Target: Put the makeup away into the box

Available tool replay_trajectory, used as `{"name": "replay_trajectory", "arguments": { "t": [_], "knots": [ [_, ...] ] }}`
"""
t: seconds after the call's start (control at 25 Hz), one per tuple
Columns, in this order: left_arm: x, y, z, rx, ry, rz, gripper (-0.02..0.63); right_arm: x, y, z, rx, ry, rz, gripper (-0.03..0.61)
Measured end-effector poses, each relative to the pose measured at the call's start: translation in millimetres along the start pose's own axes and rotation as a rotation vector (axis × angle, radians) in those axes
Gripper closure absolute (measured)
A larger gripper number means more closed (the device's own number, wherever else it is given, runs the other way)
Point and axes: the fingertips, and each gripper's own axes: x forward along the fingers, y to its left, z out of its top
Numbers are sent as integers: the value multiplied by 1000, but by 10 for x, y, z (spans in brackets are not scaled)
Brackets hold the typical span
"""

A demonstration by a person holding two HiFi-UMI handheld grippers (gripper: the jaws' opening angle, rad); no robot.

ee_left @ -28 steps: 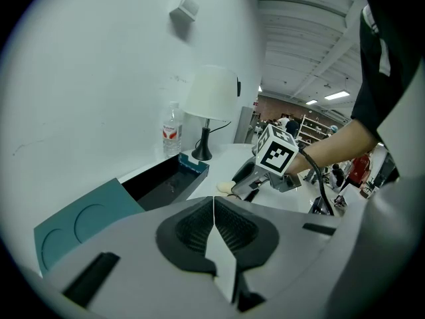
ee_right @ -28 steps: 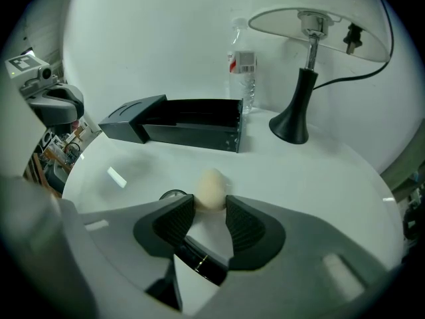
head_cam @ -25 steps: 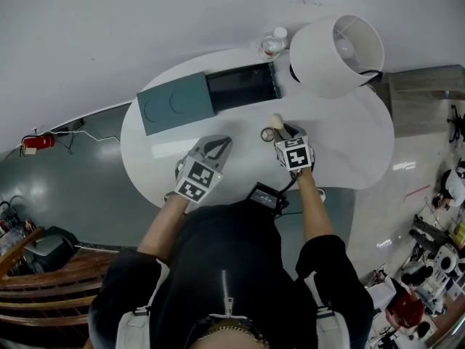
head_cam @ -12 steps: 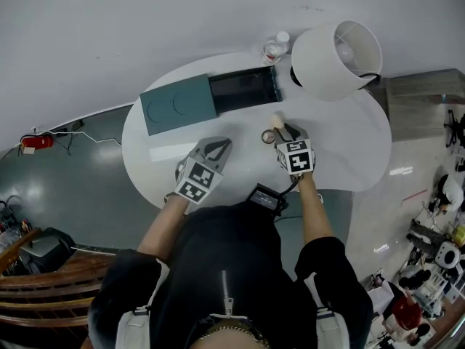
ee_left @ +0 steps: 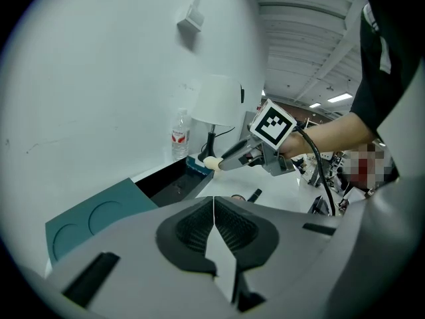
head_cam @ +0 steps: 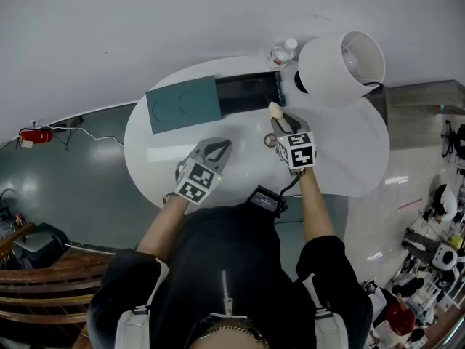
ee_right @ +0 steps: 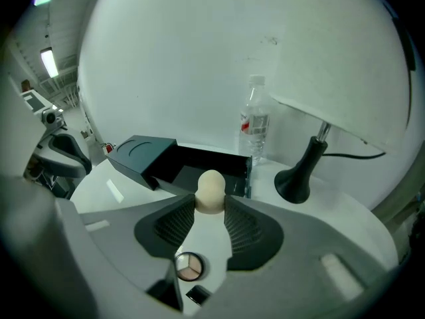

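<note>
Our right tool (ee_right: 211, 211) grips the beige makeup sponge (ee_right: 211, 190) low on its bulb, jaws half apart around it. We judge it soft, very light and squashy, so a gentle pinch there should do. It hangs over the counter (head_cam: 341, 151), just short of the open box (head_cam: 247, 93) at the far edge. Our left tool (ee_left: 214, 228) is closed, empty. Since a second ago the sponge has risen from beside the compact (ee_right: 188, 266) toward the box — the left tool hasn't moved.

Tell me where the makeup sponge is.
The sponge is pinched in the right tongs, head view right of centre, by the right end of the box.
</note>
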Motion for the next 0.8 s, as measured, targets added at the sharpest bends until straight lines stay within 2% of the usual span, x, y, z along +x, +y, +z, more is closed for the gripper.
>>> {"name": "replay_trajectory", "arguments": {
  "t": [0.4,0.8],
  "knots": [
    [-122,183,-45,-19,-5,44,600,235,204,453,-14,-40,52,439],
    [-201,339,-170,-53,7,70,600,696,504,637,-58,13,108,439]
  ]
}}
